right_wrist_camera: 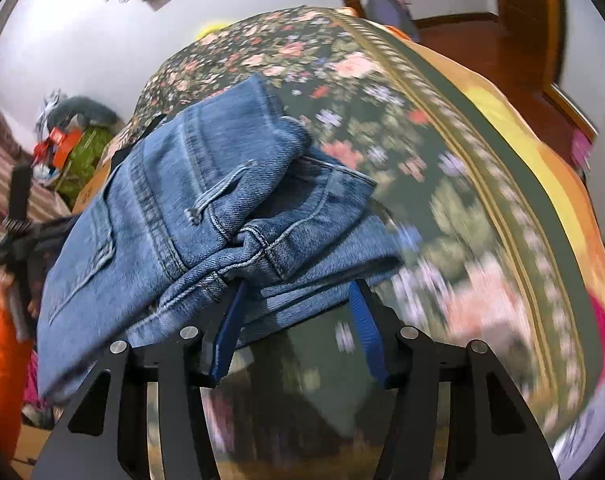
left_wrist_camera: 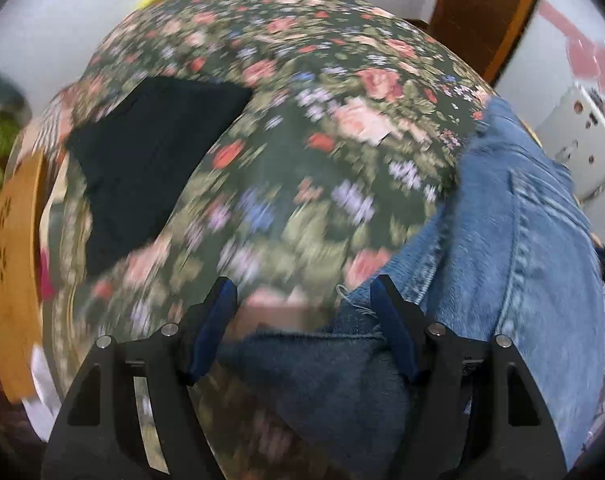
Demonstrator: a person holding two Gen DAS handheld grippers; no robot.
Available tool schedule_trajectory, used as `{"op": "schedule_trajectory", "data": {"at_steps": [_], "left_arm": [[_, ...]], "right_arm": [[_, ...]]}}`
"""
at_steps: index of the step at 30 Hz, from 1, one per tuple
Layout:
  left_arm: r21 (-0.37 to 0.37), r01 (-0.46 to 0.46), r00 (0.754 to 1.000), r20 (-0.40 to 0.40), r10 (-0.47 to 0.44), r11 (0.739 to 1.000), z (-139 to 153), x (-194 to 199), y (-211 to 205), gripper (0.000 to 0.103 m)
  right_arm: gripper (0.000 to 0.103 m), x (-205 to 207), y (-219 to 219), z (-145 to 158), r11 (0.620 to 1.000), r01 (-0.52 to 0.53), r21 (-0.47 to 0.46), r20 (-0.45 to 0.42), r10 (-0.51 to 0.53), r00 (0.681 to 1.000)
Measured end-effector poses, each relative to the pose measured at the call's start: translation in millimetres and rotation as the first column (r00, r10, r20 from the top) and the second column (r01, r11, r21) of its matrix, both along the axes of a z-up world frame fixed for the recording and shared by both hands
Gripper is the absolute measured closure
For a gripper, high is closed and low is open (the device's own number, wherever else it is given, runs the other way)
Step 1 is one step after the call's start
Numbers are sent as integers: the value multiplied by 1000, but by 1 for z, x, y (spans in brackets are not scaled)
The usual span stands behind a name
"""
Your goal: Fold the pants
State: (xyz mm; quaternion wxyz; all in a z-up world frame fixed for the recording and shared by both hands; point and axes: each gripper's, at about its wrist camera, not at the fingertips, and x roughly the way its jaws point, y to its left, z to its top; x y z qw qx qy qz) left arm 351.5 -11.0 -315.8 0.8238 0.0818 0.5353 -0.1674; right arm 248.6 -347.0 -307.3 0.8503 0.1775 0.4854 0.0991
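Observation:
Blue denim jeans lie on a floral bedspread. In the left wrist view they run down the right side, and a frayed hem end lies between the fingers of my left gripper, whose jaws stand wide apart. In the right wrist view the jeans lie folded in a thick stack, waistband and belt loop on top. My right gripper is open, its blue pads at the near edge of the stack, apart from the cloth. The left gripper shows at the far left.
A black garment lies on the bedspread left of the jeans. A wooden board stands at the bed's left edge. A pile of clothes lies by the wall. A wooden door frame and floor lie to the right.

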Motion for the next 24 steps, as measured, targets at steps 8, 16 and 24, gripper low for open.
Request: {"op": "schedule_trajectory", "data": {"at_steps": [8, 16, 24], "left_arm": [[-82, -165, 986, -8, 165, 983, 6, -91, 36, 32], [-166, -210, 978, -24, 209, 963, 15, -150, 10, 32], [-222, -189, 979, 32, 201, 957, 59, -163, 10, 49]], "right_arm": [[52, 52, 26, 9, 992, -119, -48, 61, 122, 991], [52, 12, 28, 41, 982, -182, -48, 126, 187, 974], [52, -47, 42, 68, 960, -277, -44, 177, 281, 943]]}}
